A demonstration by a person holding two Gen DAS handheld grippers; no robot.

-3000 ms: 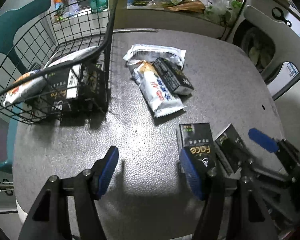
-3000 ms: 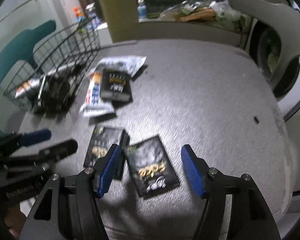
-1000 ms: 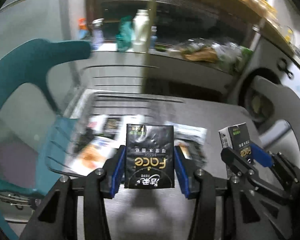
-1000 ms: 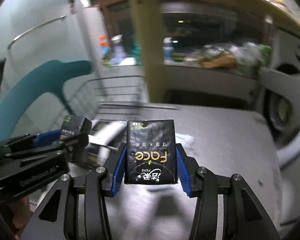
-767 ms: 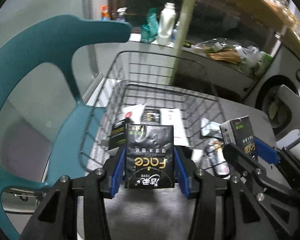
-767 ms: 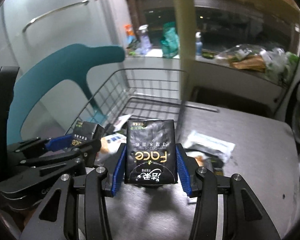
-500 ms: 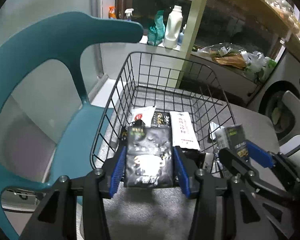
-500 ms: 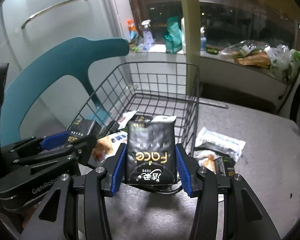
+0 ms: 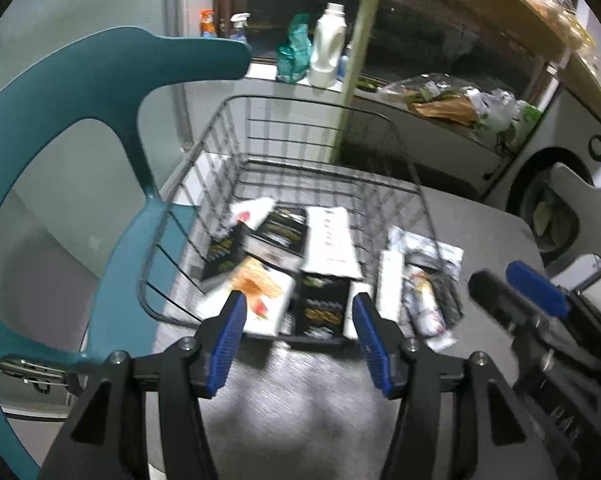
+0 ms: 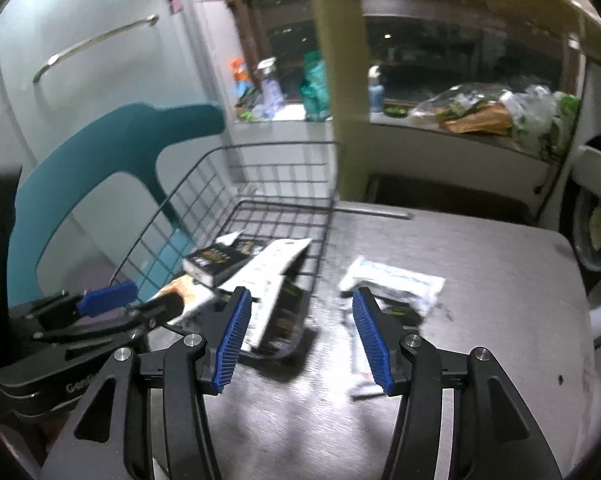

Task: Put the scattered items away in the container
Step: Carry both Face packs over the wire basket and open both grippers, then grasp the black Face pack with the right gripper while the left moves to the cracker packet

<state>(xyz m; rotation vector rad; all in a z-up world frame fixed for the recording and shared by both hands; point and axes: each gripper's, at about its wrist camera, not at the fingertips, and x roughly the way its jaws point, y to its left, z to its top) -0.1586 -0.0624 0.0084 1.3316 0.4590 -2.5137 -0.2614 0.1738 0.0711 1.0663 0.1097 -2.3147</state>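
A black wire basket (image 9: 312,184) stands on the grey table's left side and holds several black tissue packs (image 9: 320,306) and white snack packets (image 9: 328,240). My left gripper (image 9: 298,340) is open and empty just before the basket's near rim. My right gripper (image 10: 300,336) is open and empty, to the right of the basket (image 10: 260,208). Outside the basket, white snack packets (image 10: 392,280) and a dark pack lie on the table, also in the left wrist view (image 9: 420,280). The right gripper shows in the left view (image 9: 512,292), the left gripper in the right view (image 10: 132,304).
A teal chair (image 9: 80,128) stands left of the table, a pale chair (image 9: 580,204) at the right. A counter (image 10: 440,128) behind holds bottles and bags. A green post (image 9: 356,60) rises behind the basket. The grey tabletop (image 10: 480,280) stretches to the right.
Both grippers held black tissue packs over the basket half a second ago. Both have opened; the packs have dropped and now lie in the basket. The views are blurred by motion.
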